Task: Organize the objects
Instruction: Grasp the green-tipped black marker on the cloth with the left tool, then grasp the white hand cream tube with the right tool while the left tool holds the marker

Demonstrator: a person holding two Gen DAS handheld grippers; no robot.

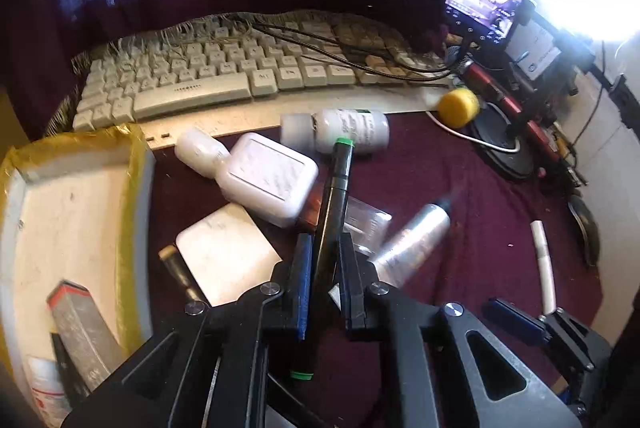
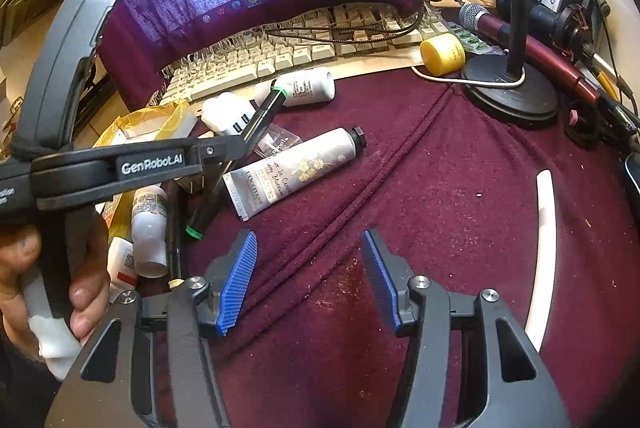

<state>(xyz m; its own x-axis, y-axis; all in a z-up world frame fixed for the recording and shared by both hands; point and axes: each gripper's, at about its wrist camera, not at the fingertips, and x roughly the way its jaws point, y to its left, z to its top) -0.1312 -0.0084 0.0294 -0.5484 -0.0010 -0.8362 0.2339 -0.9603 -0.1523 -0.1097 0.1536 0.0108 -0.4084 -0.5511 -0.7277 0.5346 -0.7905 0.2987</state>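
Left tool (image 1: 320, 268) clamped on a black green-capped marker (image 1: 334, 200), lifted above the bottles and hand-cream tube (image 2: 296, 170) on the maroon tabletop (image 2: 440, 188), beside a yellow-taped box (image 1: 72, 196); right tool (image 2: 310, 276) wide, holding nothing.

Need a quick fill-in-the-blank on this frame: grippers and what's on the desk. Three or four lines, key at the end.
1. The left gripper is shut on a black marker with ____ end bands.
2. The right gripper is ____ and holds nothing.
3. The hand cream tube lies on the ____ cloth.
4. The cap beside the keyboard is ____.

Missing words: green; open; maroon; yellow
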